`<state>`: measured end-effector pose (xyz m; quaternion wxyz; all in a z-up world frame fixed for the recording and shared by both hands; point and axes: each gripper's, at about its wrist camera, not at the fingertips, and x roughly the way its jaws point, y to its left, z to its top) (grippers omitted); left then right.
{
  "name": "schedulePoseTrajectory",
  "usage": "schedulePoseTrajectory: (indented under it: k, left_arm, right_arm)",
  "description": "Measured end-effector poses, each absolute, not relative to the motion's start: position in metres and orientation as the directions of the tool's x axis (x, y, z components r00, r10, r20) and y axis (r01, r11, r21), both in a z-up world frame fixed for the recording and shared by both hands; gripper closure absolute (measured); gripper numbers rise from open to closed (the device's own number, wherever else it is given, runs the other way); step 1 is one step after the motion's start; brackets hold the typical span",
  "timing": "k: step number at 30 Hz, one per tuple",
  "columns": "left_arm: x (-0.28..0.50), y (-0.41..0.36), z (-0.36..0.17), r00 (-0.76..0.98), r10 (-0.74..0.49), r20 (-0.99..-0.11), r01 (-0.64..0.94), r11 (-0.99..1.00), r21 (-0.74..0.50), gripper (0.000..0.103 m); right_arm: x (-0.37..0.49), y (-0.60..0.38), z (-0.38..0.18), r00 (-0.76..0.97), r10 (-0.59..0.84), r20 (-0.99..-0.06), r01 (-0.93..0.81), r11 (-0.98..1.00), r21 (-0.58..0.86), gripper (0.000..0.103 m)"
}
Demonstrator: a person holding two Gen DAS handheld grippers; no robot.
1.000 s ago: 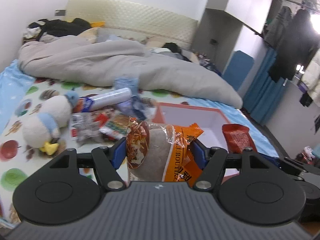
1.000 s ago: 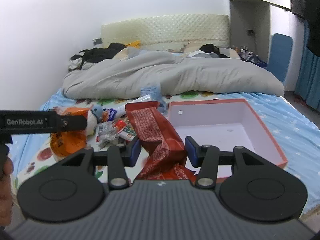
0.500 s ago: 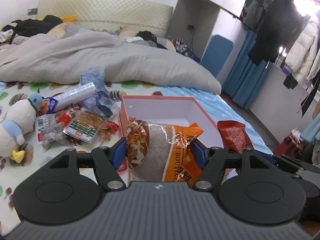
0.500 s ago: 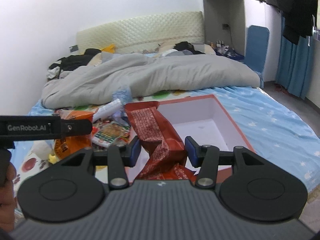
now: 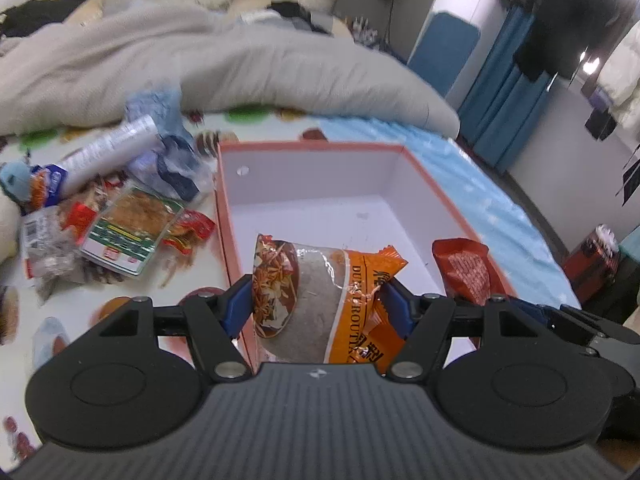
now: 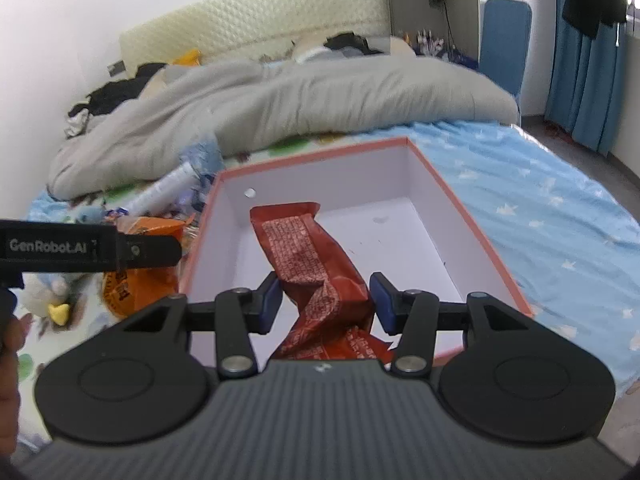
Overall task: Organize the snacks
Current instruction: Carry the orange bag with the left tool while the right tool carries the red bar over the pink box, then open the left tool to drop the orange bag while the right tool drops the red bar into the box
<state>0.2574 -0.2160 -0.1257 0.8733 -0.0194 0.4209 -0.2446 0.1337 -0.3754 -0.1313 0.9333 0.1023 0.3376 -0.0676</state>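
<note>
Both claws have advanced over the box (image 5: 436, 184) on the bed. Left claw (image 5: 316, 304) grips the orange snack bag (image 5: 320, 292); right claw (image 6: 324, 300) grips the red snack packet (image 6: 316, 264). Box floor lies directly beneath and ahead: release appears next.

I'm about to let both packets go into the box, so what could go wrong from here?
1. The orange bag in the left gripper hangs over the box near its left wall; released here, it may catch the rim or fall outside.
2. The red packet in the right gripper is long and twisted, so it might lean on a wall instead of lying flat.
</note>
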Motion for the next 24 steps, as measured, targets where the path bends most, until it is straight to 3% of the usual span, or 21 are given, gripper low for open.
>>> schedulePoseTrajectory:
  k: [12, 20, 24]
  left_arm:
    - [0.321, -0.264, -0.193, 0.406, -0.450, -0.796, 0.433, 0.861, -0.266, 0.031]
    - [0.328, -0.272, -0.203, 0.382, -0.462, -0.800, 0.438, 0.853, -0.283, 0.030]
    - [0.323, -0.268, -0.198, 0.377, -0.478, -0.794, 0.436, 0.847, -0.303, 0.022]
  right_arm:
    - [0.190, -0.411, -0.195, 0.680, -0.036, -0.732, 0.233, 0.958, 0.170, 0.052]
    - [0.197, -0.419, -0.204, 0.662, -0.015, -0.749, 0.260, 0.942, 0.211, 0.051]
    - [0.194, -0.420, -0.205, 0.644, -0.028, -0.765, 0.286, 0.936, 0.206, 0.050]
